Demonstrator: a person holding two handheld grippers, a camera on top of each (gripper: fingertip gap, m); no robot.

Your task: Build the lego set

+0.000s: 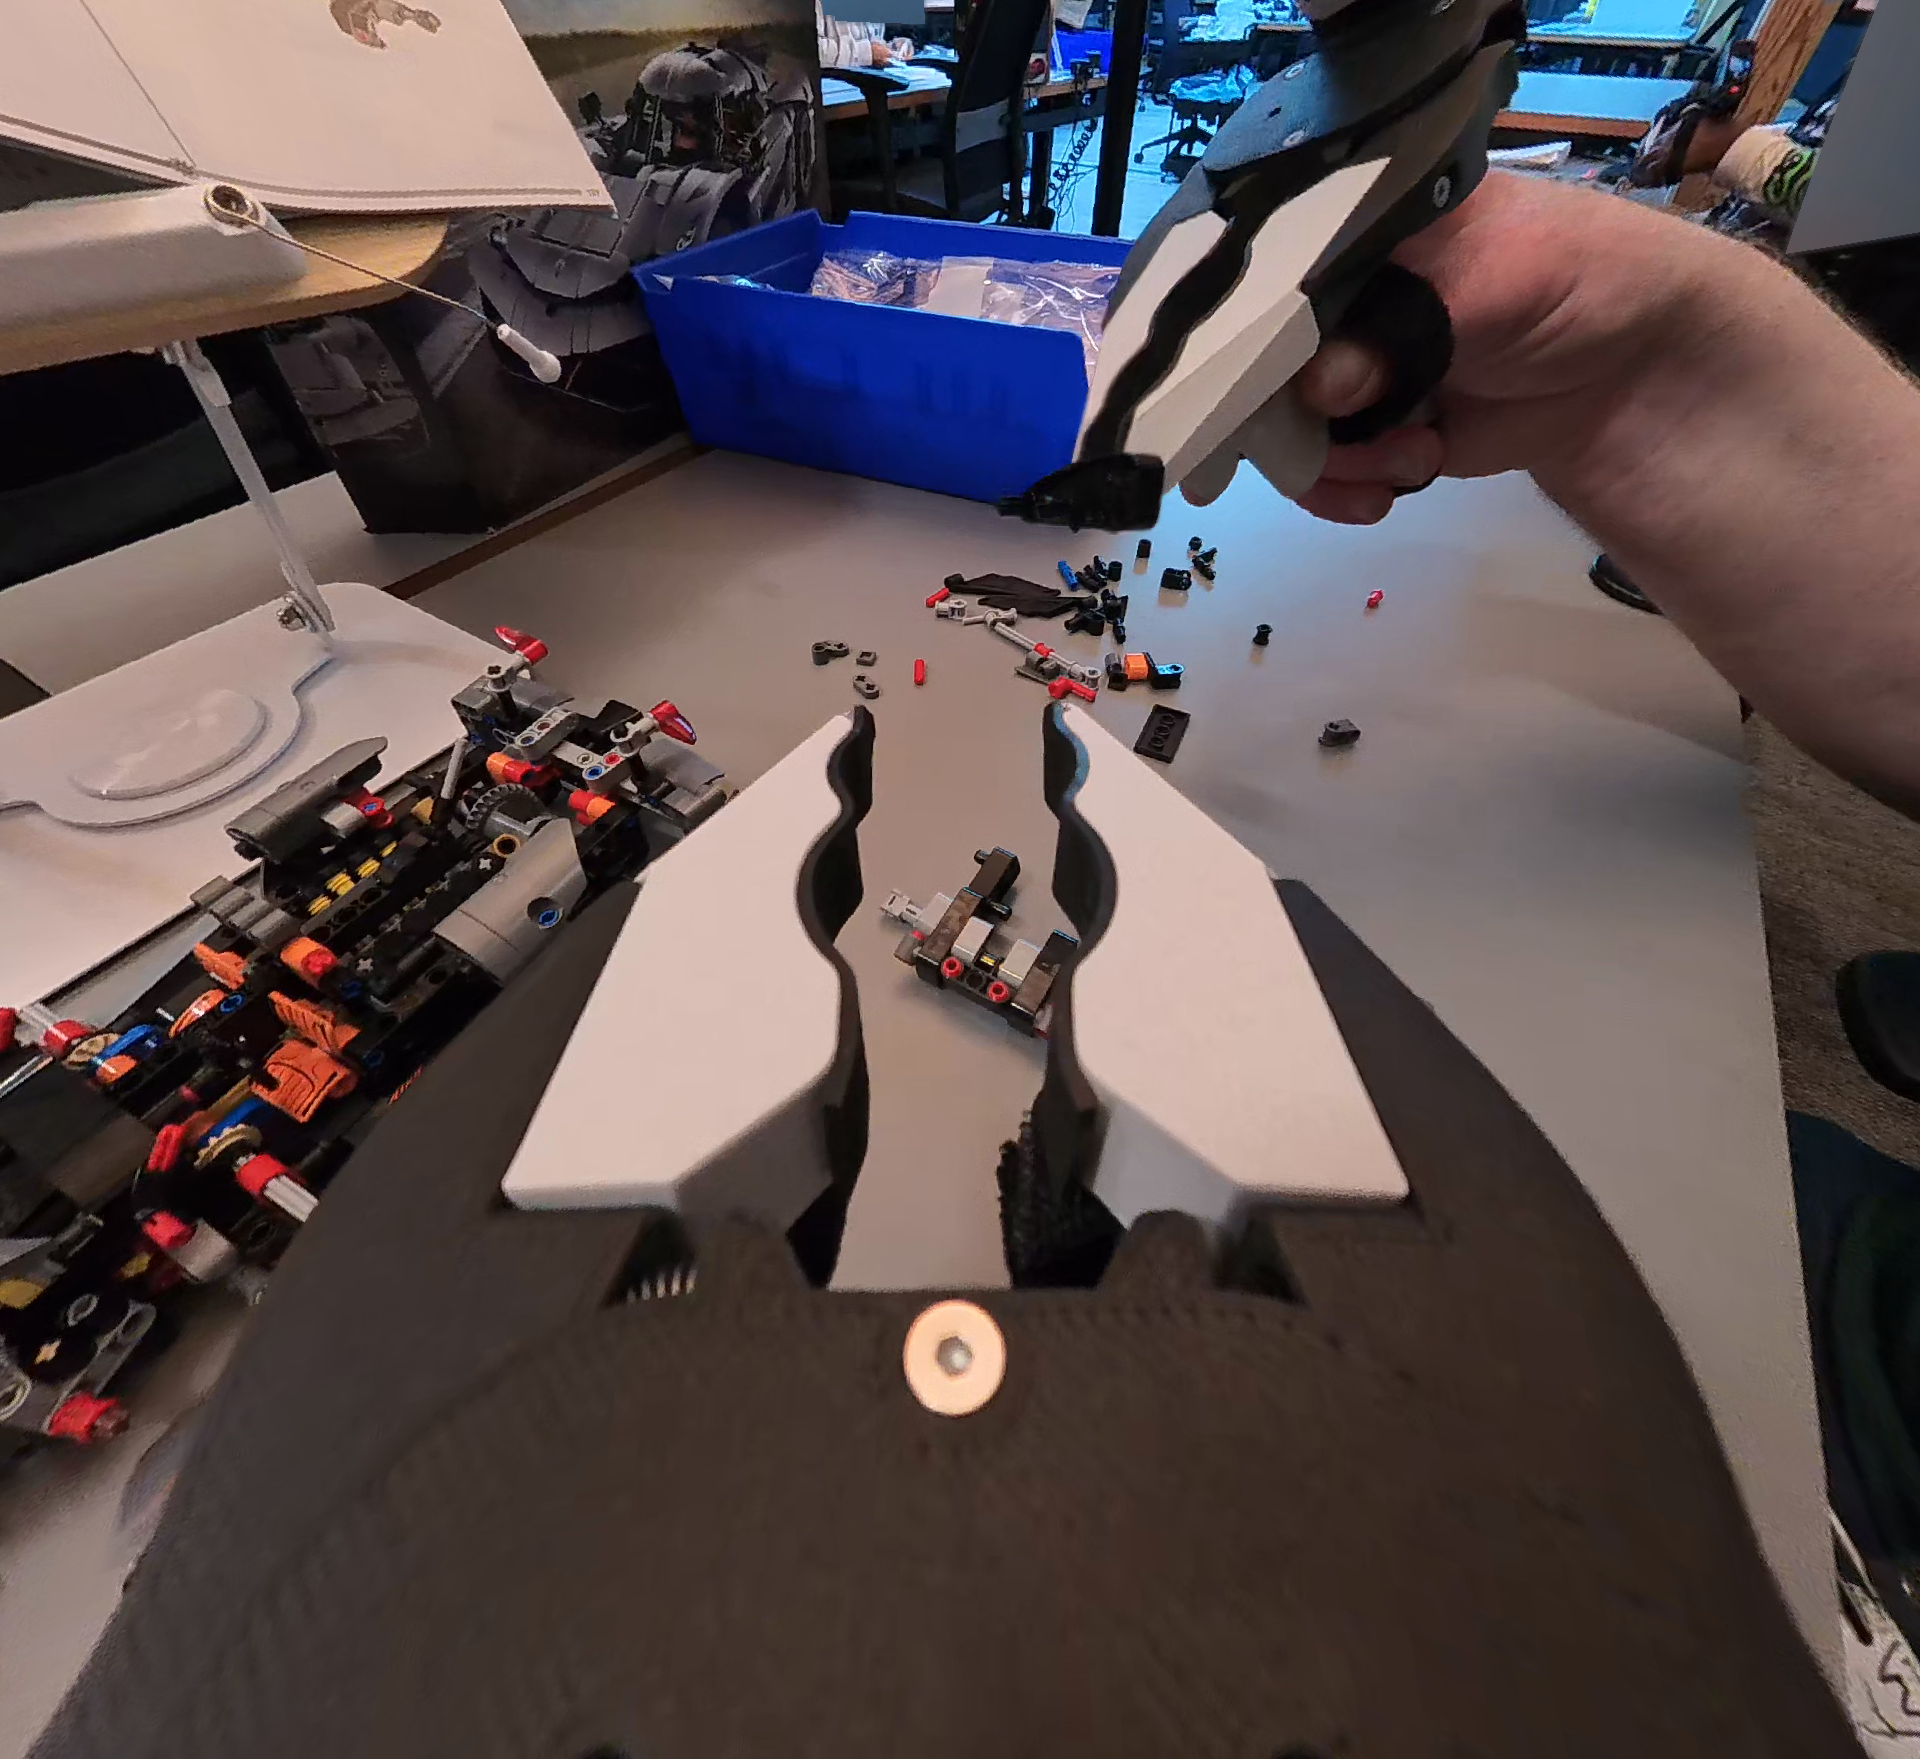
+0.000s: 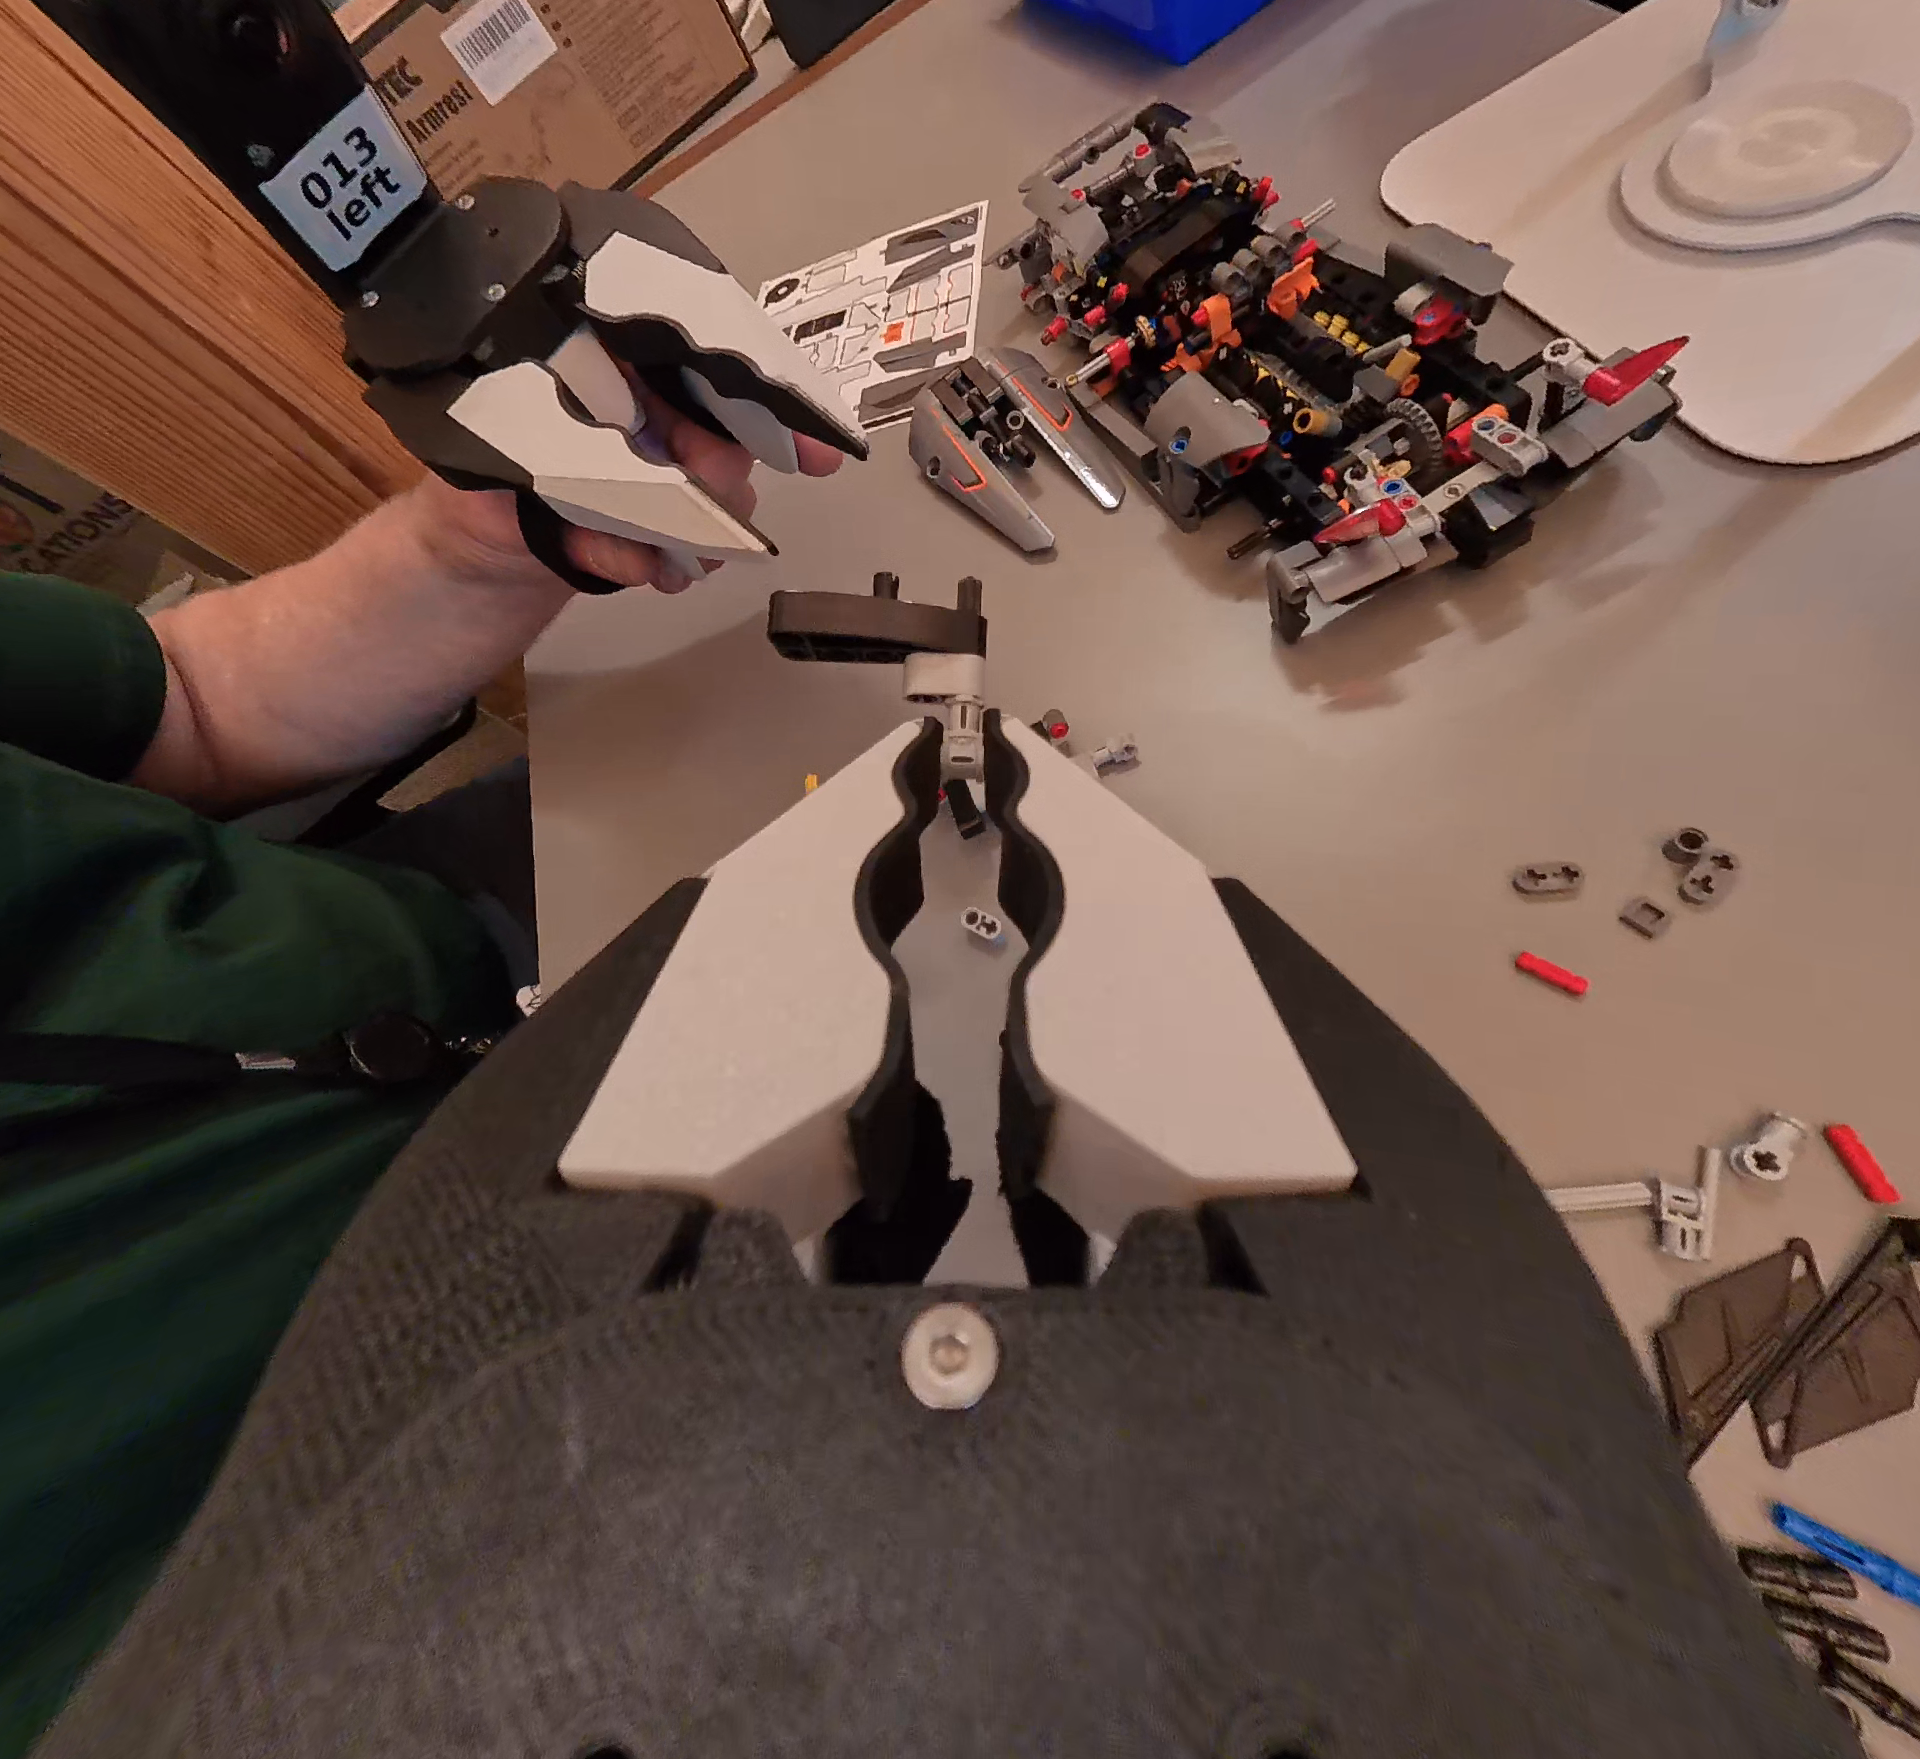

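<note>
The right gripper [image 2: 958,722] is clenched on a small sub-assembly [image 2: 914,639]: a grey connector pinched at the fingertips, with a black beam jutting left above it, held clear of the table [image 2: 1299,774]. The left gripper [image 1: 956,722] is released, jaws apart and empty, hovering over a small black and grey module [image 1: 977,940] lying on the table. The car chassis [image 2: 1340,369] sits near the white stand base [image 2: 1538,151], with two grey panels [image 2: 997,442] and a sticker sheet [image 2: 883,307] beside it. Loose pieces [image 1: 1091,608] lie scattered in front of the blue bin [image 1: 862,359].
</note>
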